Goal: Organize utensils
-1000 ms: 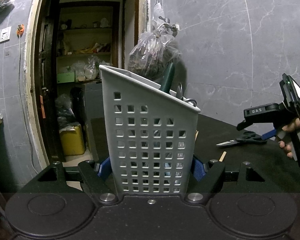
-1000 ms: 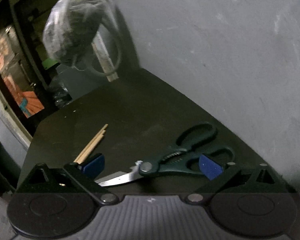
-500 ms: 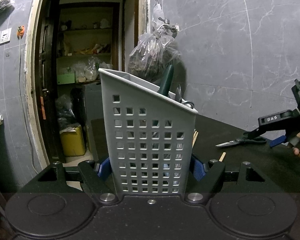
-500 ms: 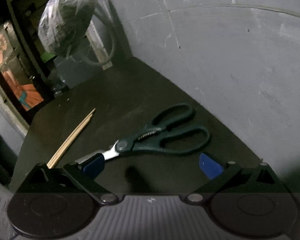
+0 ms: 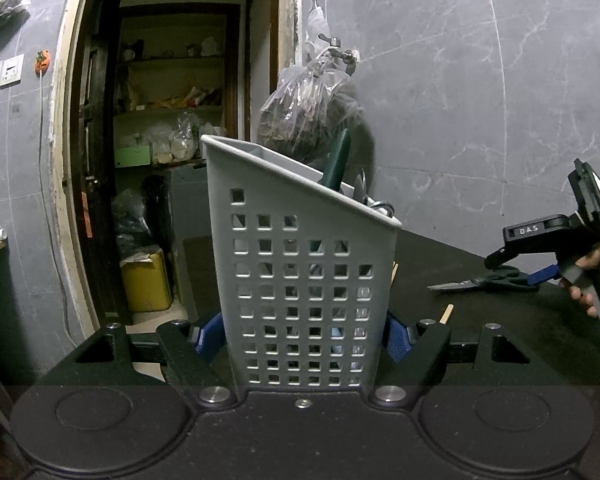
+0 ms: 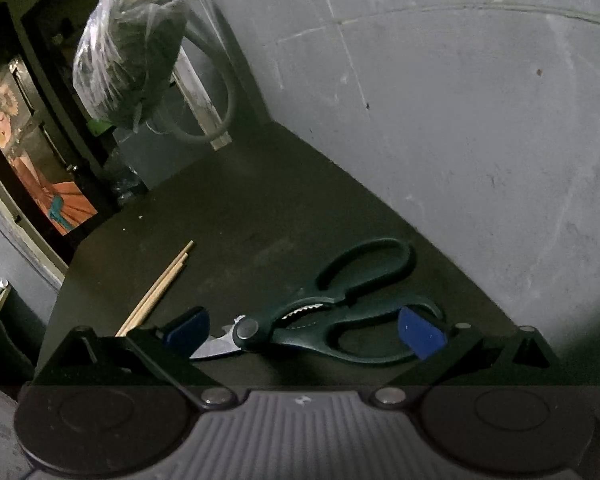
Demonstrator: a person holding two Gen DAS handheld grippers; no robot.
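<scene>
Left hand-held gripper clamped on a gray utensil holder, blue pads pressing both of its sides near the bottom. Holder full of square holes, standing upright, with a dark green handle and some metal bits poking out of the top. Right hand-held gripper spread wide apart, low over the black counter, holding nothing. Dark green kitchen scissors lying flat on the counter between the two blue pads, pads not touching them, blades pointing at the left pad, loops near the gray wall. Wooden chopsticks lying on the counter just left of that gripper. Plastic bag hanging on the wall behind the holder.
</scene>
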